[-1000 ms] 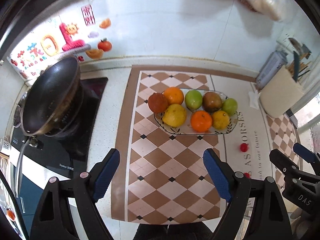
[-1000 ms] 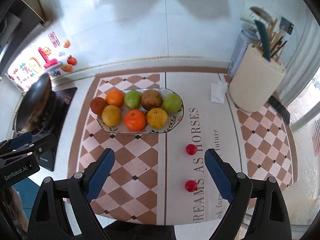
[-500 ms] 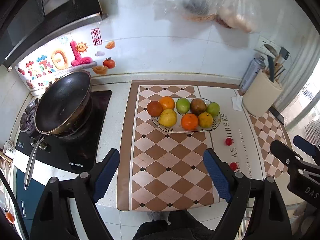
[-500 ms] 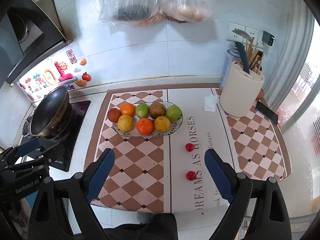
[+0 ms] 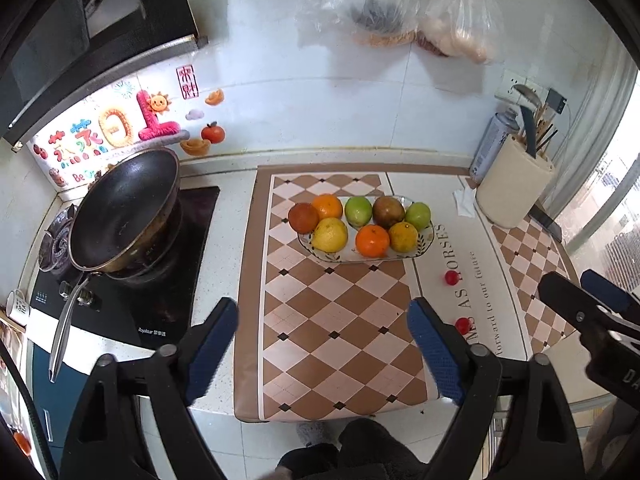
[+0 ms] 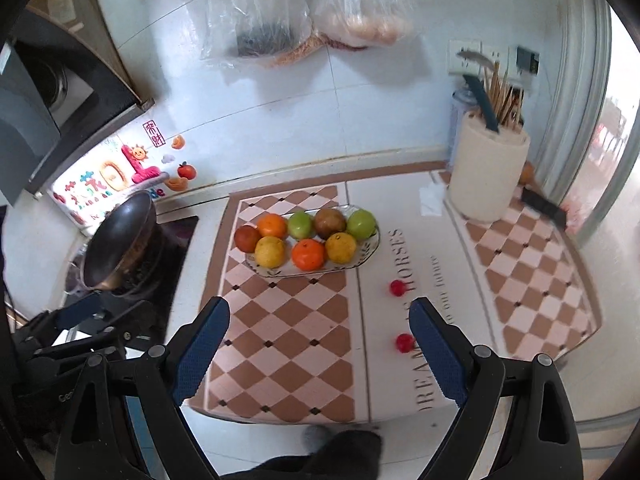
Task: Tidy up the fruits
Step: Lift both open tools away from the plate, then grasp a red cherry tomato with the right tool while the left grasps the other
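An oval patterned plate (image 5: 424, 245) (image 6: 372, 250) sits mid-mat on the counter, holding several fruits in two rows: oranges, green ones, a brown one, a yellow one. Two small red fruits lie on the mat right of it: one nearer the plate (image 5: 452, 278) (image 6: 396, 287), one nearer the front edge (image 5: 463, 324) (image 6: 404, 342). My left gripper (image 5: 322, 340) is open and empty, held high over the mat's front. My right gripper (image 6: 318, 340) is open and empty, also above the front edge; it shows in the left wrist view (image 5: 580, 300).
A black wok (image 5: 124, 208) sits on the stove at the left. A cream utensil holder (image 5: 514, 188) with knives and a spray can (image 5: 494, 140) stand at the back right. A phone (image 6: 544, 206) lies beside it. Plastic bags (image 6: 304, 12) hang on the wall.
Both grippers have pulled up and back from the counter, so the plate and red fruits look smaller and farther. Both stayed open. Nothing on the counter moved.
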{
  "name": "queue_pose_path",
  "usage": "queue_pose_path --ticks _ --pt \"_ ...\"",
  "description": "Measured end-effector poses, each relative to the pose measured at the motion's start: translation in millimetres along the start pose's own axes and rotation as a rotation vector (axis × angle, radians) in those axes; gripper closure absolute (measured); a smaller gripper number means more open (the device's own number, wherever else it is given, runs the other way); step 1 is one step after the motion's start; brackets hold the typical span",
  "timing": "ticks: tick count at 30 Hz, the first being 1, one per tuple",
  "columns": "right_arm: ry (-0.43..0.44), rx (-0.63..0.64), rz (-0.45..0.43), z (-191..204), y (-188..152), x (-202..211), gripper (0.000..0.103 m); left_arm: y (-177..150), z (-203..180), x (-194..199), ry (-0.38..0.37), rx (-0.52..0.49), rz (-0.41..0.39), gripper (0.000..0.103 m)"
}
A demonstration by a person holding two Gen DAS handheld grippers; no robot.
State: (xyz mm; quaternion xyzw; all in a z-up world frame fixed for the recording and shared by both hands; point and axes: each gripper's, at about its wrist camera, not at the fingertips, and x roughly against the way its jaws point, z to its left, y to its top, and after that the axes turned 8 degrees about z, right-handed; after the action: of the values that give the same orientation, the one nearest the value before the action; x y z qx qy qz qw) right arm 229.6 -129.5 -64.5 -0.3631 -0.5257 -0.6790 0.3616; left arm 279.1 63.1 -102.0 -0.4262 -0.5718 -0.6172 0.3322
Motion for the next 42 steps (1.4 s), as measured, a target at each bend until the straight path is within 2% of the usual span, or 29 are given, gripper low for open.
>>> queue_pose_path --ticks 3,5,7,10,12,13,17,21,22,23,24,28,32,38,39,42 --pt "0.025 -0.051 0.011 -27 3 -15 0.013 4 -3 -12 0.03 0.002 -0.008 0.002" --pt "0.028 -0.078 0.037 -46 5 -26 0.03 10 -10 -28 0.072 -0.005 -0.002 0.002" --pt "0.027 -0.114 0.074 -74 7 -45 0.034 14 -19 -47 0.082 -0.012 0.029 0.002" --pt "0.005 -0.131 0.138 -107 7 -77 0.036 19 -34 -75 0.116 -0.014 0.075 0.002" --pt "0.009 -0.142 0.214 -128 2 -112 0.042 23 -50 -102 0.141 -0.022 0.119 0.002" --pt "0.022 -0.144 0.263 -137 -3 -134 0.048 24 -56 -111 0.15 -0.029 0.135 0.002" --pt "0.046 -0.135 0.409 -157 -21 -211 0.058 28 -89 -158 0.214 -0.079 0.216 0.002" --pt "0.068 -0.101 0.503 -163 -32 -261 0.059 26 -109 -194 0.262 -0.106 0.304 0.002" --pt "0.062 -0.078 0.526 -163 -35 -272 0.062 27 -112 -199 0.268 -0.106 0.315 0.002" --pt "0.072 -0.063 0.543 -162 -37 -279 0.071 27 -115 -205 0.276 -0.105 0.331 0.002" --pt "0.079 -0.044 0.555 -160 -39 -284 0.071 28 -118 -210 0.28 -0.102 0.345 0.002" --pt "0.096 0.008 0.519 -165 -37 -281 0.071 35 -131 -223 0.261 -0.086 0.37 0.002" --pt "0.112 -0.046 0.485 -197 -26 -264 0.071 46 -156 -247 0.169 -0.08 0.429 0.002" --pt "0.082 -0.11 0.475 -249 -12 -261 0.071 59 -203 -299 0.019 -0.079 0.536 0.002" --pt "0.074 -0.118 0.477 -258 -10 -263 0.071 60 -209 -305 -0.003 -0.081 0.546 0.004" --pt "0.063 -0.139 0.479 -275 -7 -266 0.071 62 -225 -320 -0.035 -0.1 0.566 0.022"
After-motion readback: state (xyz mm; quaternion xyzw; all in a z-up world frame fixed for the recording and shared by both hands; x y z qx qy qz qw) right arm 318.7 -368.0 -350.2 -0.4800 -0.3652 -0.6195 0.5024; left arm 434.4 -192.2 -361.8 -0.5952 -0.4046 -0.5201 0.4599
